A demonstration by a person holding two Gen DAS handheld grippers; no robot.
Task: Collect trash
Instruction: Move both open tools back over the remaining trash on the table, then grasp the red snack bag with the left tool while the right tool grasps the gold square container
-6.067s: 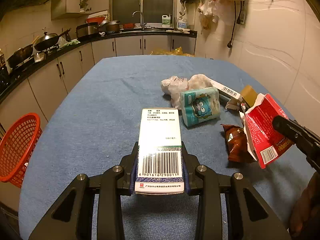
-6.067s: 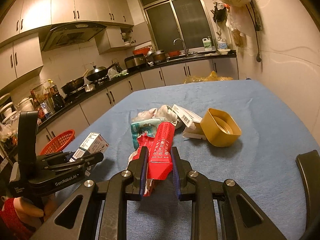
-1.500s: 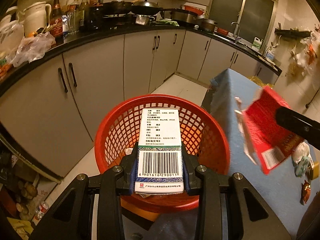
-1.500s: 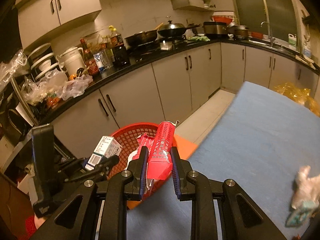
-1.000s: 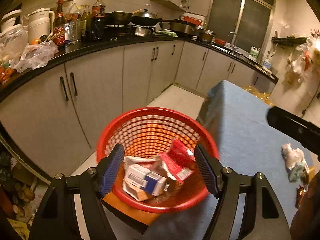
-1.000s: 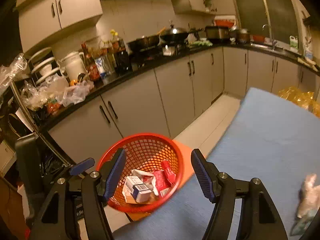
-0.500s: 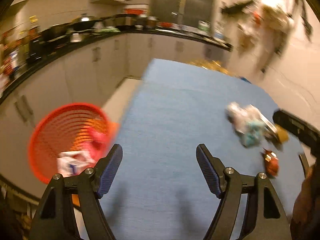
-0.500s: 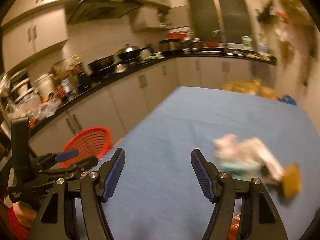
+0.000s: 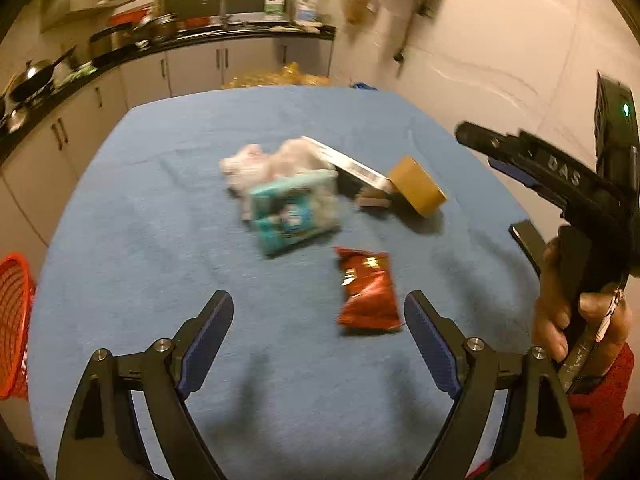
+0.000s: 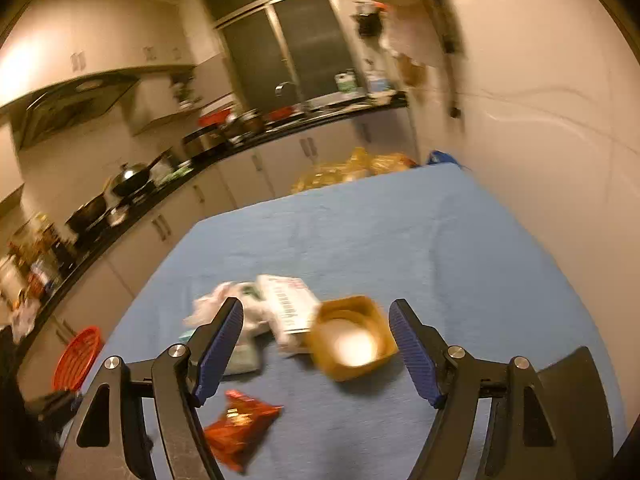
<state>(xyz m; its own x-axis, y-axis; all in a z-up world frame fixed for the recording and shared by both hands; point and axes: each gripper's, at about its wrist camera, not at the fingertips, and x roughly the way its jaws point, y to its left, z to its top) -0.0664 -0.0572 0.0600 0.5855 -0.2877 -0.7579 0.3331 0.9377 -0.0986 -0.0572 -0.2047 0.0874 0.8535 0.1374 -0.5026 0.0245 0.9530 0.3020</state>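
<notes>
While both grippers hang over the blue worktop (image 9: 160,200) with nothing between their jaws, the jaws of each are opening and already stand wide; the left gripper (image 9: 318,344) faces the red wrapper (image 9: 366,290), which lies flat just ahead of it, and the right gripper (image 10: 316,344) frames the brown tub (image 10: 352,338) on its side; behind these lie a teal pack (image 9: 294,212), crumpled white bags (image 9: 264,164) and a long box (image 9: 348,164), bunched together mid-worktop; the basket (image 9: 12,320) sits off the left edge. By my judgement all of it is light; the wrapper is thin, slick and limp, so pinch a raised crease or an end seam; the tub looks stiff but hollow, so take it across its rim, gently; the pack should squash, so grip its middle.
</notes>
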